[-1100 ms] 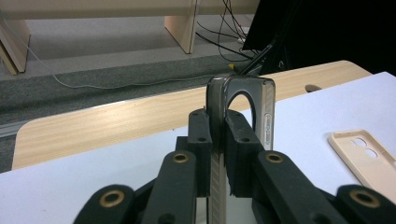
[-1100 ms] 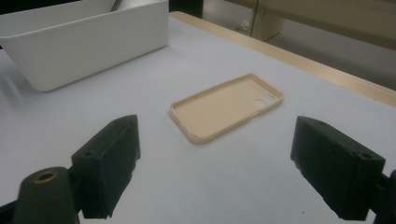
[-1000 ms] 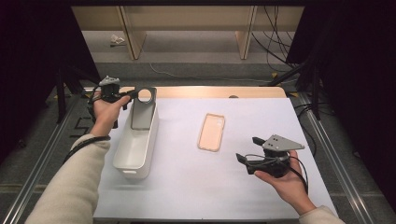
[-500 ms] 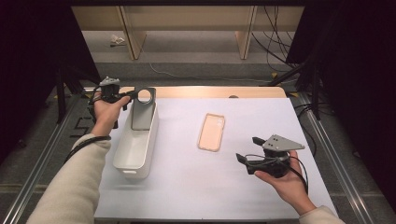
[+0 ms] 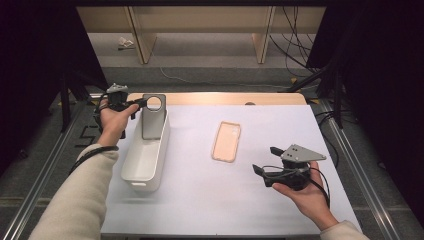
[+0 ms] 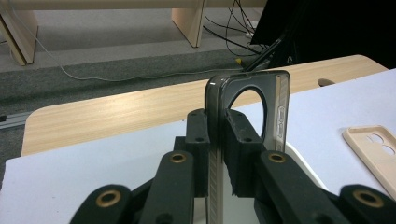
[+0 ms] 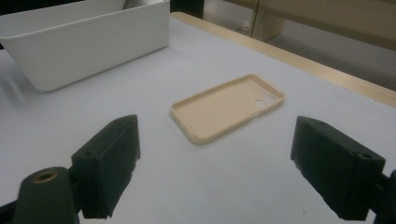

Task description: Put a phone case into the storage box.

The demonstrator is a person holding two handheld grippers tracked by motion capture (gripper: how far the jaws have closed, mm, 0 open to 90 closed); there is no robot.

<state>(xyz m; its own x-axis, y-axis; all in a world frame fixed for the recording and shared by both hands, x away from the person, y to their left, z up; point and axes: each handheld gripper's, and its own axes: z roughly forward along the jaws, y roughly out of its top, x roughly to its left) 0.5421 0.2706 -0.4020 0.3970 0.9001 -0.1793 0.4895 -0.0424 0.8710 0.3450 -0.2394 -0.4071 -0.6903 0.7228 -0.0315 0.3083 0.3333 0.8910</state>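
Left gripper view shows our left gripper pinching the grey phone case upright over the white bin. If we let go crooked, it could tip outside. Our right gripper gapes wide, holding nothing.

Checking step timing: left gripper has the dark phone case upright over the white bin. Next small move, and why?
Probably lower it and open the jaws. The left gripper is shut on the dark phone case, held upright at the far end of the white bin, not lying inside yet. The right gripper is open, short of the beige phone case.
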